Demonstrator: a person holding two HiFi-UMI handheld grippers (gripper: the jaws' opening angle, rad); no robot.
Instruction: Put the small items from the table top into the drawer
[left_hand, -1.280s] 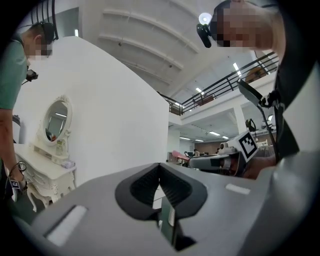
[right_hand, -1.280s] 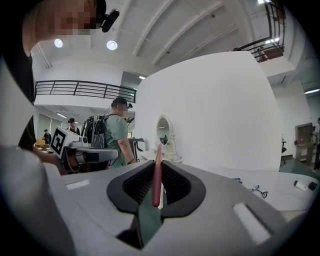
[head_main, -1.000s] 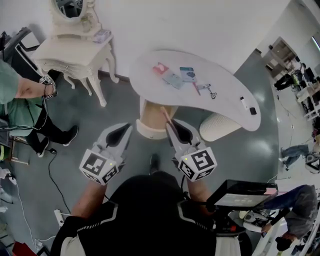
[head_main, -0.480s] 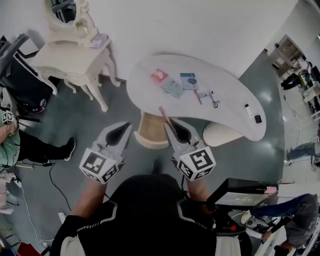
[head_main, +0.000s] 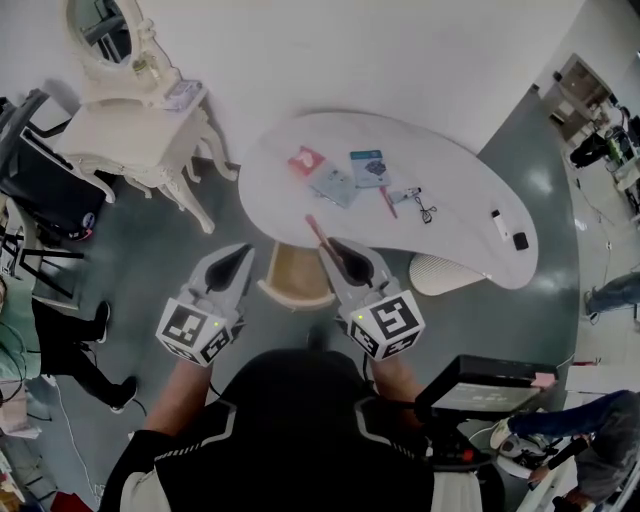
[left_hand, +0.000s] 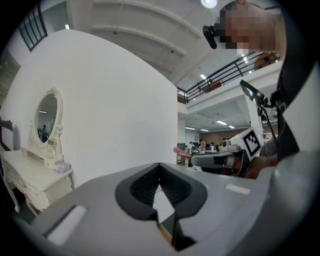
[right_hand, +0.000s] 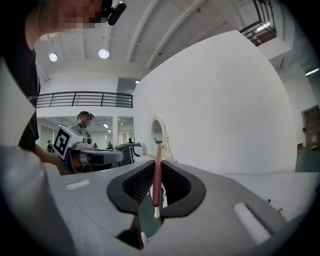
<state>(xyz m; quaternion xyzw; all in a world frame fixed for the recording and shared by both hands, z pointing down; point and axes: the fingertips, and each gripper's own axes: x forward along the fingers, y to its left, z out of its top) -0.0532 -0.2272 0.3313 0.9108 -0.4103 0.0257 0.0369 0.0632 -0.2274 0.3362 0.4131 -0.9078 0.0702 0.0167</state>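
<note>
In the head view a white curved table (head_main: 470, 190) carries small items: a red packet (head_main: 307, 160), a grey-blue packet (head_main: 334, 185), a blue card (head_main: 370, 167), a red pen (head_main: 388, 203), a small metal tool (head_main: 425, 208), a white piece (head_main: 499, 222) and a black piece (head_main: 519, 241). An open drawer (head_main: 295, 275) sticks out below the table's near edge. My right gripper (head_main: 335, 246) hovers over the drawer, shut on a thin pink stick (head_main: 318, 234) that points up past the jaws (right_hand: 157, 175). My left gripper (head_main: 243, 252) is held beside it, shut and holding nothing (left_hand: 160, 172).
An ornate white dressing table (head_main: 130, 125) with an oval mirror stands at the far left. A ribbed white cylinder (head_main: 440, 272) sits under the table's right part. A black chair (head_main: 50, 190) and a person's legs (head_main: 75, 345) are at the left, a black box (head_main: 490, 385) at the lower right.
Both grippers keep their pose, the right still on the pink stick. The table and drawer have slid slightly left in the view. The person in green at the left has mostly left the frame.
</note>
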